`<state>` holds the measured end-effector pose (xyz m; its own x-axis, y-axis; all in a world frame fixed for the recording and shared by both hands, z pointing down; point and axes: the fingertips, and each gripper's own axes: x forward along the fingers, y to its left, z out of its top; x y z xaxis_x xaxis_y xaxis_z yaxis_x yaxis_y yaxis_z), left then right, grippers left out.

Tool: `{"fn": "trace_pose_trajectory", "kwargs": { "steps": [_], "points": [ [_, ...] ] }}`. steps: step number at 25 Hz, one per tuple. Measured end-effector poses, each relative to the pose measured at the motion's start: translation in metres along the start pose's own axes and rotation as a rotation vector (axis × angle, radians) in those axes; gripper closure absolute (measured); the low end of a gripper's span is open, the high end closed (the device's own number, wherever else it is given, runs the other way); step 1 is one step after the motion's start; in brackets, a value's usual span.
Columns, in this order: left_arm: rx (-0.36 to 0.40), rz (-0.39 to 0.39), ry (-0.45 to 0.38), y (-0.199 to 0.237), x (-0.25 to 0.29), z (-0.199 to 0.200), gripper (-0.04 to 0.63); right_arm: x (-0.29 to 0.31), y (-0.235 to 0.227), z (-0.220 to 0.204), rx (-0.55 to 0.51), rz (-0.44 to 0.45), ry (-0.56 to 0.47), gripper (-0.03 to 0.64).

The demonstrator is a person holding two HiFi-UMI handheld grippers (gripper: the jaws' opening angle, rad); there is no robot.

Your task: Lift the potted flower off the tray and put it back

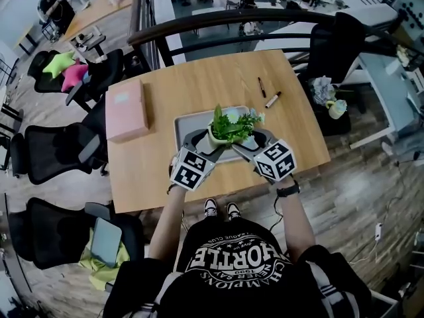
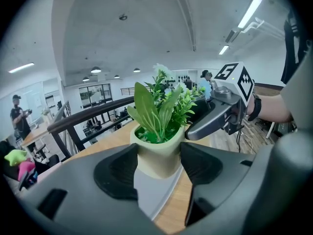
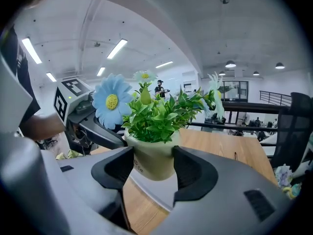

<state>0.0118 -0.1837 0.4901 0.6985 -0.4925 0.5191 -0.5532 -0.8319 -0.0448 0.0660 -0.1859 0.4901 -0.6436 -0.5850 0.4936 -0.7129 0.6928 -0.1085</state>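
1. My left gripper point(image 2: 157, 168) and right gripper point(image 3: 152, 168) both pinch the pot point(image 1: 218, 138). Each has its jaws set wide, with the pads pressed on the pot's pale wall, one gripper from the lower left of the head view and the other from the lower right.
2. The pot sits at the middle of the head view. In both gripper views its base appears to hang clear above the grey tray point(image 1: 187, 126), roughly upright.
3. Main risk: two hands share one small load. If one hand lifts or drifts faster than the other, the pot tilts or twists between the pads.
4. The wall looks smooth and narrows downward, so a slack squeeze could let the pot slide down through the jaws and drop onto the tray.
5. Squeezing harder from one side could push it out of the other gripper's hold.
6. On the way back down the base may catch the tray's raised rim — then the pot would rock over and tip onto the table point(image 1: 199, 85).
7. The leaves hide the base from above, so I judge the landing better in the gripper views.
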Motion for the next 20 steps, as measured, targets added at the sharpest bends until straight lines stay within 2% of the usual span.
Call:
{"fn": "trace_pose_trajectory", "kwargs": {
  "steps": [9,20],
  "points": [
    [0.006,0.015,0.01,-0.013,-0.023,-0.01,0.305,-0.011,0.028,0.001,0.004,0.002,0.005,0.344],
    [0.015,0.047,0.004,-0.017,-0.032,-0.016,0.305,-0.012,0.037,-0.001,-0.028,0.027,0.011,0.346]
  ]
}}
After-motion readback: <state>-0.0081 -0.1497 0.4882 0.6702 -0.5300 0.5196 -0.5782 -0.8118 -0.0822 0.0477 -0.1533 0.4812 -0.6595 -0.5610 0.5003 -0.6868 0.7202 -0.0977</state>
